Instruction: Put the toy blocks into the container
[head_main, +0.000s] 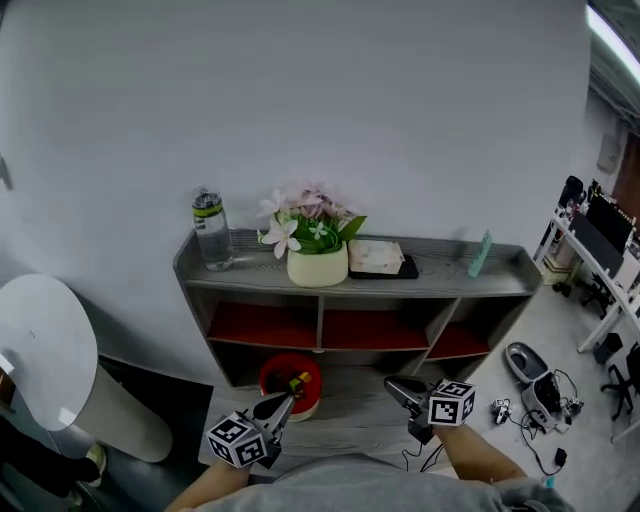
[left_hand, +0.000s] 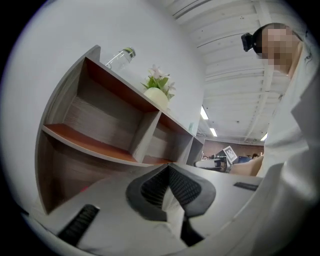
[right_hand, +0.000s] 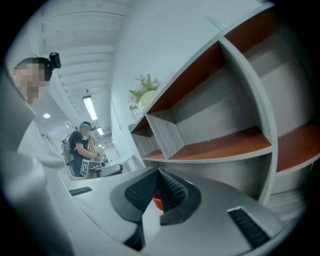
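Head view: the round red container (head_main: 290, 378) sits on the grey wood-grain base board at the foot of the shelf unit (head_main: 320, 322), in front of its lower-left bay. Toy blocks (head_main: 300, 381) lie inside it, one yellow; the rest are too small to tell.

The left hand-held gripper (head_main: 283, 405) is right at the container's near rim. In the left gripper view (left_hand: 168, 169) its black ribbed pads are pressed tip to tip with nothing between them. The right hand-held gripper (head_main: 398, 388) is off to the container's right, apart from it. In the right gripper view (right_hand: 158, 172) it is also closed, tips meeting. A bit of red (right_hand: 157, 202) shows in the gap under the tips; can't tell if it is gripped or lies behind. Both have matte grey shells and a cube with square markers.

The shelf unit is grey wood-grain with red-orange boards and square bays. On top stand a clear plastic water bottle (head_main: 211, 231) and a cream flower pot (head_main: 317, 264) of pink blooms.
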